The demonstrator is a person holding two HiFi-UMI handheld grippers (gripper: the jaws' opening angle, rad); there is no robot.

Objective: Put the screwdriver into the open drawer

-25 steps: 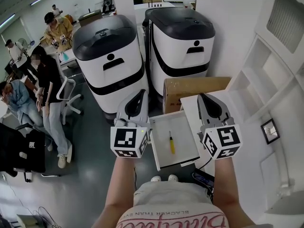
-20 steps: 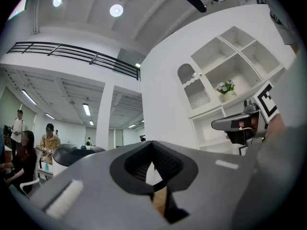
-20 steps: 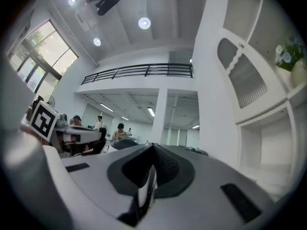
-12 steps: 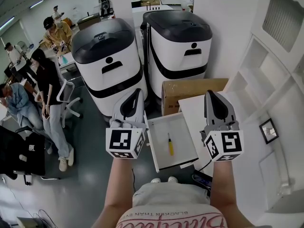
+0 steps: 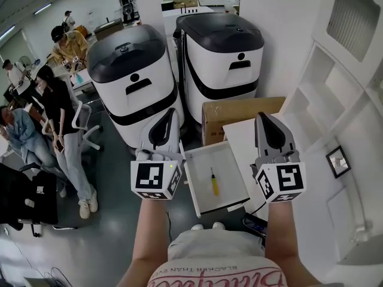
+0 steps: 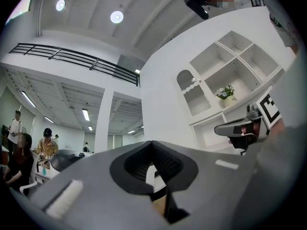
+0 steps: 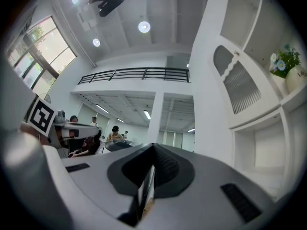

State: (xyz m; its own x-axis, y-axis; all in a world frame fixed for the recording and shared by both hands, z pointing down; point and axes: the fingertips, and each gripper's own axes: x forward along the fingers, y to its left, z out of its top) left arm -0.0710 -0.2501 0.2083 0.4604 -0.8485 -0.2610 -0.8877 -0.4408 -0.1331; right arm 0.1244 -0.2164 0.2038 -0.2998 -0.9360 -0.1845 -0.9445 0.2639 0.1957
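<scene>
A yellow-handled screwdriver (image 5: 213,183) lies flat inside the open white drawer (image 5: 227,159), which juts out below and between my two hands. My left gripper (image 5: 174,113) hovers left of the drawer, jaws shut and empty; in the left gripper view (image 6: 152,143) its tips meet and point slightly upward at the room. My right gripper (image 5: 261,117) hangs over the white tabletop (image 5: 239,137) right of the drawer, also shut on nothing. In the right gripper view (image 7: 153,146) only the hall and shelving lie beyond its tips. Neither gripper touches the screwdriver.
Two white-and-black machines (image 5: 134,82) (image 5: 224,55) stand beyond the drawer, with a cardboard box (image 5: 239,113) in front of the right one. White wall shelving (image 5: 335,94) and a small framed picture (image 5: 339,162) are on the right. Several people (image 5: 60,118) are at far left.
Both grippers have risen a little and tipped upward, still shut. The screwdriver lies in the same place in the drawer.
</scene>
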